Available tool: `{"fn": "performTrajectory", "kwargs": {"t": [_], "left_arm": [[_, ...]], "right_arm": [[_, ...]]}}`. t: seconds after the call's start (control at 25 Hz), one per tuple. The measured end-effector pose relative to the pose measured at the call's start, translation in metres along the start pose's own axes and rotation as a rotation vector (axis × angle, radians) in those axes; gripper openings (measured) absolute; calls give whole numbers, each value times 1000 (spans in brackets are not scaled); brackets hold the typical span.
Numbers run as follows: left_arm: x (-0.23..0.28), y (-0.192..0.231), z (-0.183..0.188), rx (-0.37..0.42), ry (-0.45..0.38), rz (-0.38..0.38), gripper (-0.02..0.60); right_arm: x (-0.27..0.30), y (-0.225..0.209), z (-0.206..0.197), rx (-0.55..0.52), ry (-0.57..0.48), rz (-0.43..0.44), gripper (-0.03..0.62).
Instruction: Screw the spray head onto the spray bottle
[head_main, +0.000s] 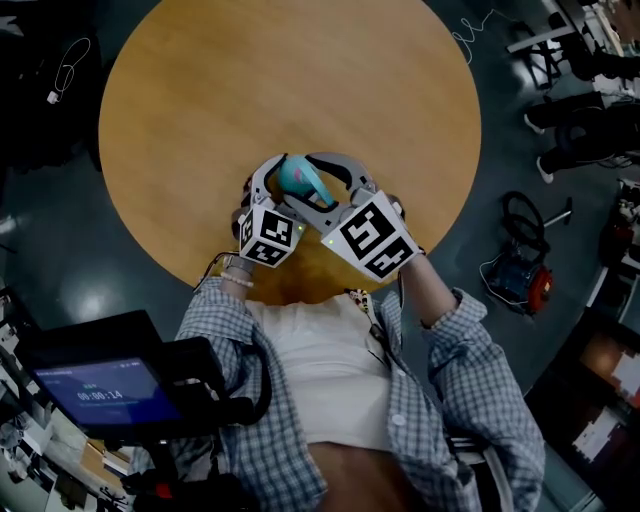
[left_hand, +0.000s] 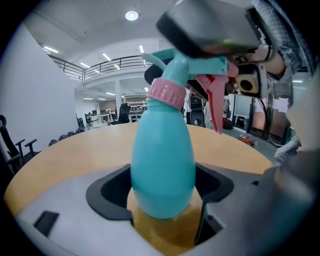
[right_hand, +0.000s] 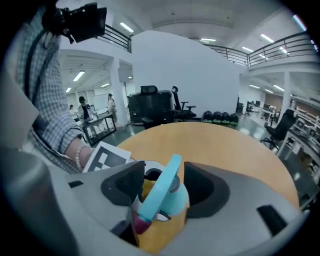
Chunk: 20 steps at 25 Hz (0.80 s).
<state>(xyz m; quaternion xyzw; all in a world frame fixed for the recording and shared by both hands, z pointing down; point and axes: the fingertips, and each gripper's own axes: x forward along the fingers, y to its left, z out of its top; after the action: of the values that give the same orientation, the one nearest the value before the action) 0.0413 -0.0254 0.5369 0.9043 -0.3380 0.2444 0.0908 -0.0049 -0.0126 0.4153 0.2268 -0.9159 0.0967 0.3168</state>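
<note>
Now | your left gripper (left_hand: 165, 189) is clamping the spray bottle (left_hand: 162, 150) at its belly, between its jaws | your right gripper (right_hand: 165, 186) is standing released around the spray head (right_hand: 169, 172), pads not pressing | probably light, smooth, slippery plastic: you are gripping safest at the stiff collar (left_hand: 166, 94).

This is a big open office or work hall. Far past the left gripper (left_hand: 162, 190) you can see black office chairs (left_hand: 15, 150) and a long room full of work places. High above it runs a balcony rail (left_hand: 100, 64), and long bright lights (left_hand: 107, 56) shine on the white ceiling. Past the right gripper (right_hand: 160, 187) stands a tall chair (right_hand: 181, 106). Off to its left, people (right_hand: 82, 107) stand by a desk (right_hand: 100, 122). Both grippers are over a round wooden table (head_main: 300, 80). Around the table is a dark shiny floor (head_main: 500, 150) with cables (head_main: 70, 62) and a small machine (head_main: 525, 270) on it.
</note>
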Motion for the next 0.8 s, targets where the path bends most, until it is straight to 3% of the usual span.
{"fn": "performTrajectory", "kwargs": {"t": [0.2,0.28,0.36,0.44,0.52,0.64,0.72,0.8], "left_arm": [[-1,-1,-1,1,-2,-5,394],[-1,-1,-1,2,-3,-5,394],[-1,-1,0,4,-3,-7,394],[-2,-2,-1,9,-1,-16,394],[-2,-3,-2,16,2,-29,394],[-3,-3,-2,24,5,-43,394],[-3,-3,-2,26,4,-46,394],[-3,-3,-1,26,3,-47,394]], "right_arm": [[-26,-9,28,35,-127,93,224],[-41,-24,46,30,-211,79,224],[-54,-38,59,-51,-259,48,224],[-61,-45,54,-307,-187,26,224],[-62,-46,37,-663,-21,31,224],[-58,-34,15,-1146,179,137,224],[-53,-21,12,-1363,226,228,226],[-46,-8,13,-1507,235,307,238]]}}
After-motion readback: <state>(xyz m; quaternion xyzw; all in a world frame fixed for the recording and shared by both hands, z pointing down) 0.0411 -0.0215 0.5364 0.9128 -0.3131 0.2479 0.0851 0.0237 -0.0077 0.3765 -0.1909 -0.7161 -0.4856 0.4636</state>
